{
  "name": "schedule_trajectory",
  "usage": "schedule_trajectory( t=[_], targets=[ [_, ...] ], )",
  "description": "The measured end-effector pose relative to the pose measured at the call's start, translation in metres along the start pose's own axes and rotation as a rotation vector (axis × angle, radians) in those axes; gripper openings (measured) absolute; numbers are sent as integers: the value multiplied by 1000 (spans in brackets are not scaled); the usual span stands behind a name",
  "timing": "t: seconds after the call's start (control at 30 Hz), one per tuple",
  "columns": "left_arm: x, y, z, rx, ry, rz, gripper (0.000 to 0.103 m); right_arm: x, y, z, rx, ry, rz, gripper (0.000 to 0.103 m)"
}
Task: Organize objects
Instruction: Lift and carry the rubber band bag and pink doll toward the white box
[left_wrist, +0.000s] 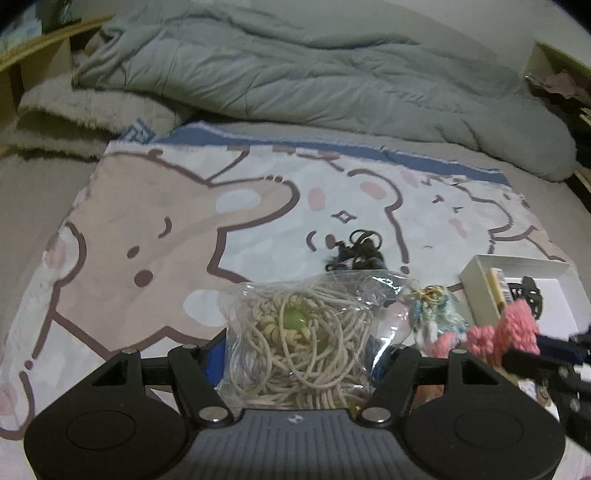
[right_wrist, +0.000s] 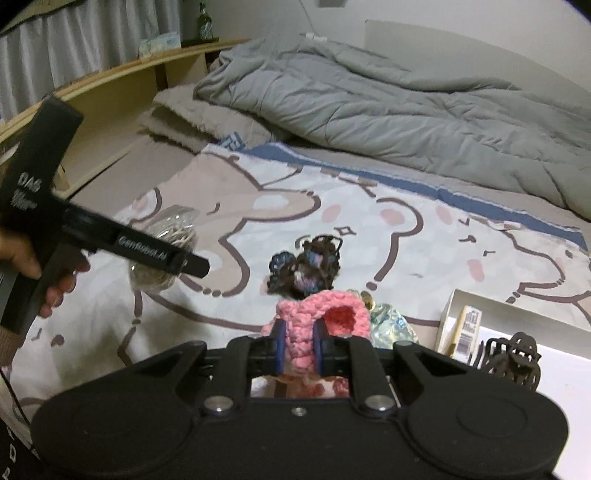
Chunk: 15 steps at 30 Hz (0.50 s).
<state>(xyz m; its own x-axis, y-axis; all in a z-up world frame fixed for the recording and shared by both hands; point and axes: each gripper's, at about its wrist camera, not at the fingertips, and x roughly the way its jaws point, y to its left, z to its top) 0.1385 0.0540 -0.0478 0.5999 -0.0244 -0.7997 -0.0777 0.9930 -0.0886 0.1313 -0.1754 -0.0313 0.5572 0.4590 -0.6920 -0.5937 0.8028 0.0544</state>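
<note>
Duvet: we see a grey duvet (left_wrist: 332, 70) bunched across the far side of the bed, with a cream fleece (left_wrist: 85, 110) folded at its left end.
Blanket: a cartoon-bear blanket (left_wrist: 155, 221) lies spread flat before us, and everything small sits on it.
Left gripper: our left gripper (left_wrist: 295, 354) is pinching a clear bag (left_wrist: 295, 332) of cream cords, the bag filling the gap between its half-spread fingers. In the right wrist view the bag (right_wrist: 166, 254) hangs clear of the blanket, and a hand (right_wrist: 22, 266) grips the tool's handle.
Right gripper: our right gripper (right_wrist: 298, 350) is pressed almost together on a pink knit piece (right_wrist: 317, 317), its blue pads (right_wrist: 280, 347) squeezing the yarn at both sides. From the left wrist view the pink piece (left_wrist: 513, 328) sits just in front of the box.
Box: a white box (left_wrist: 476, 291) stands open at the blanket's right edge; a yellow packet (left_wrist: 498, 291) leans on its left wall and a dark claw clip (right_wrist: 517, 358) lies inside.
Hair ties: a dark tangle of hair ties (right_wrist: 314, 269) rests mid-blanket, beyond the pink piece.
Trinket: a small blue and white thing with a gold ring (left_wrist: 432, 306) lies between the bag and the box; we cannot tell what it is.
</note>
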Motion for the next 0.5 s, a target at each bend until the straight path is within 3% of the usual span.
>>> schedule_trajectory(
  t=[0.5],
  targets=[
    [-45,-22,-12,59,-108,1,69,-40,4,9,60,-110,-54,16]
  ],
)
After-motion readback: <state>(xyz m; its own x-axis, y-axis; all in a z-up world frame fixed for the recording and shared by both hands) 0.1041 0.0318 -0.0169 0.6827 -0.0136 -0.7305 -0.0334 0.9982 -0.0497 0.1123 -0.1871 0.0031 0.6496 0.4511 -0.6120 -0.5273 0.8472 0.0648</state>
